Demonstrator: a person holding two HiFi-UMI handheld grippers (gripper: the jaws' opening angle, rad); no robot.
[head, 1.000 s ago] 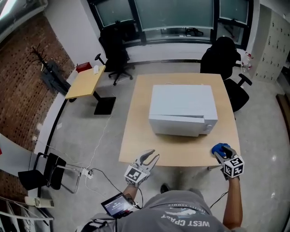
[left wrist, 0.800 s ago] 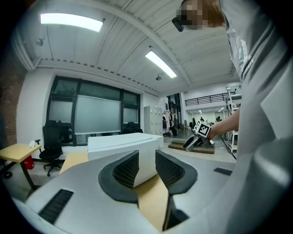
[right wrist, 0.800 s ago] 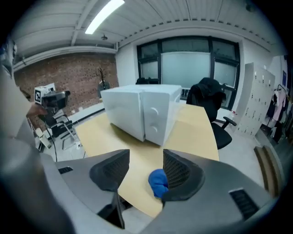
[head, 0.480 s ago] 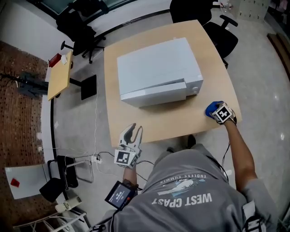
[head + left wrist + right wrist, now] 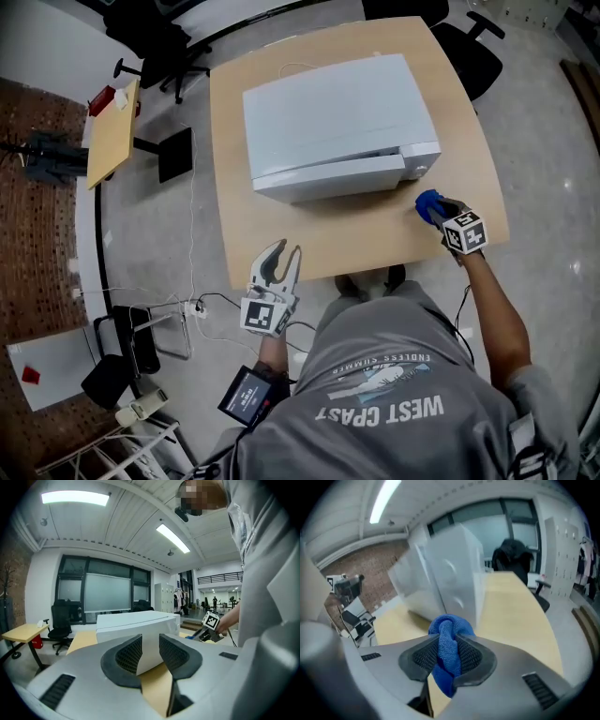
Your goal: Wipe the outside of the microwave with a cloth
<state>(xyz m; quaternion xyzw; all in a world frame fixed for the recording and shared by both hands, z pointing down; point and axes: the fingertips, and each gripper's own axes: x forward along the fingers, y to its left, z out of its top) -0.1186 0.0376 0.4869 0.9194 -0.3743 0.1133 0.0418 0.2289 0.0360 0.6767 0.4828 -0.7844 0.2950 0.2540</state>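
At the left, left gripper (image 5: 284, 251) just off the near edge of the table (image 5: 375, 248), jaws spread apart, nothing between them. In the middle of the table, big white microwave (image 5: 337, 108). At the right, right gripper (image 5: 436, 211), jaws just pulled closer and now pinching the blue cloth (image 5: 427, 202). Cloth bunched up, over the table, just beside the microwave's front right corner.
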